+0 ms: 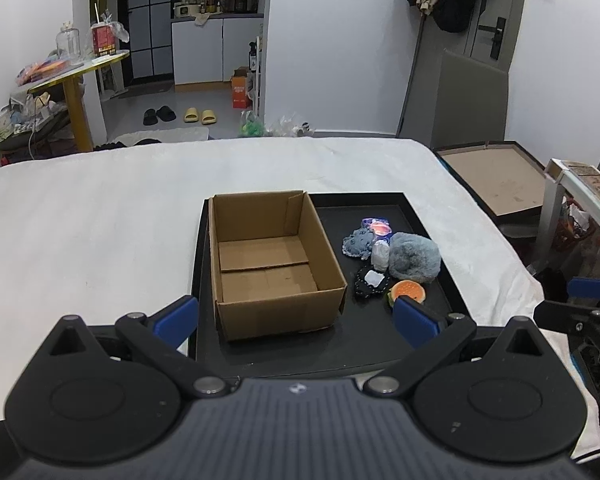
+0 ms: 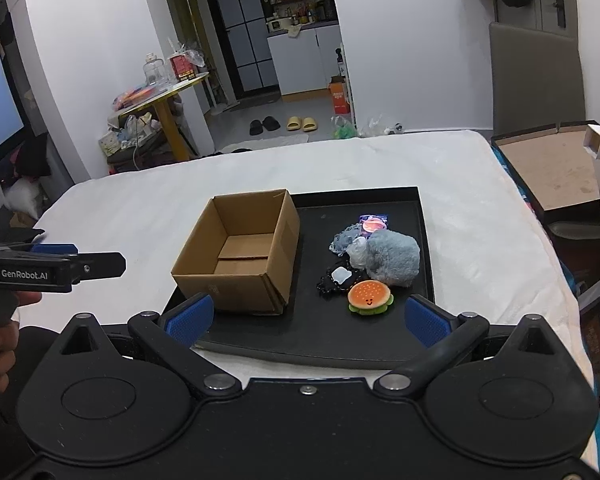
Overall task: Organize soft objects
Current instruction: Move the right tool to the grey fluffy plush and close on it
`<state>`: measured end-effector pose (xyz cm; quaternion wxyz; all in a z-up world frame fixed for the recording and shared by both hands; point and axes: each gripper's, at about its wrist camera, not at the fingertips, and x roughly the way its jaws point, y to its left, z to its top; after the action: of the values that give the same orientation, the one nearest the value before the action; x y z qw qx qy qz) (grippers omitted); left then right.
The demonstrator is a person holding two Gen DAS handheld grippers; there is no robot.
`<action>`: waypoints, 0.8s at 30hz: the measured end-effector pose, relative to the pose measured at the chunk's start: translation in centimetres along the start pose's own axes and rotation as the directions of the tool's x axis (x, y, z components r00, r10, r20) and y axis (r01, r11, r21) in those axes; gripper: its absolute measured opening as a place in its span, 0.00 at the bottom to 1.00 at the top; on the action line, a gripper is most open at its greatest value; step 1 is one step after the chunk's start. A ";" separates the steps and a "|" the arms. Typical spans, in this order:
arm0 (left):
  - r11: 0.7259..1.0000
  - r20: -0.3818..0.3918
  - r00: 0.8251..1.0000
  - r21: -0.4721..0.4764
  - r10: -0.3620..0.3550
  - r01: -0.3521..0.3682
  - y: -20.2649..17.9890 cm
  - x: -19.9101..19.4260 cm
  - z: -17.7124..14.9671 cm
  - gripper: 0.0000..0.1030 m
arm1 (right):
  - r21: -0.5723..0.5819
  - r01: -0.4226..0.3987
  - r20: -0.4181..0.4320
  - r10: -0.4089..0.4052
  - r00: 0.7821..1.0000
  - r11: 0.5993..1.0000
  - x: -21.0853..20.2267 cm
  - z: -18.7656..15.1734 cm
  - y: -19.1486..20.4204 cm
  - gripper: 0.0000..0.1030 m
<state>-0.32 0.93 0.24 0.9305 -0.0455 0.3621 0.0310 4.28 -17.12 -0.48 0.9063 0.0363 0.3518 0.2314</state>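
An open, empty cardboard box (image 1: 272,268) (image 2: 240,256) stands on the left part of a black tray (image 1: 380,204) (image 2: 380,200). To its right lies a heap of soft toys: a grey-blue fluffy plush (image 1: 414,258) (image 2: 394,258), a burger plush (image 1: 408,292) (image 2: 370,297), a flat blue-grey toy (image 1: 356,242), a black toy (image 1: 370,284) (image 2: 338,278) and a pink-orange one (image 1: 378,228) (image 2: 374,224). My left gripper (image 1: 296,320) is open and empty before the tray's near edge. My right gripper (image 2: 308,316) is open and empty, just short of the burger.
The tray rests on a white-covered bed (image 1: 100,220) (image 2: 140,208). A brown framed board (image 1: 496,180) (image 2: 552,172) stands off the right side. Beyond the far edge are floor, slippers and a yellow side table (image 1: 76,76). The left gripper also shows from the side in the right wrist view (image 2: 80,262).
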 end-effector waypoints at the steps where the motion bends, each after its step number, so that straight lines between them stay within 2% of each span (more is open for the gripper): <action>1: 1.000 -0.005 1.000 -0.001 0.003 -0.003 0.1 0.4 0.0 1.00 | -0.004 0.002 -0.006 -0.002 1.000 1.000 0.3 0.1 -0.2 1.00; 7: 0.999 -0.001 0.999 -0.036 0.032 -0.032 1.8 2.9 0.2 1.00 | -0.034 0.009 -0.063 -0.011 0.998 0.999 3.7 0.7 -1.9 1.00; 11: 0.997 -0.008 0.999 -0.059 0.050 -0.050 3.3 5.1 0.6 0.99 | -0.006 0.020 -0.084 -0.021 0.996 1.000 5.8 1.3 -3.6 1.00; 20: 0.990 -0.018 0.996 -0.109 0.086 -0.087 5.2 10.0 0.9 0.97 | 0.000 0.048 -0.063 -0.048 0.997 0.999 9.8 1.5 -6.6 1.00; 22: 0.989 -0.025 0.995 -0.109 0.099 -0.101 5.3 10.9 0.8 0.96 | 0.007 0.075 -0.057 -0.074 0.996 0.997 10.9 1.5 -7.3 1.00; 24: 0.989 -0.031 0.995 -0.113 0.097 -0.100 5.6 11.7 0.6 0.93 | -0.043 0.133 -0.049 -0.135 0.990 0.990 11.8 1.6 -7.3 1.00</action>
<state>8.18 6.82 -7.63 0.9191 -0.0811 0.3731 0.0969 15.84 -18.24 -8.25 0.9109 -0.0112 0.3720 0.1779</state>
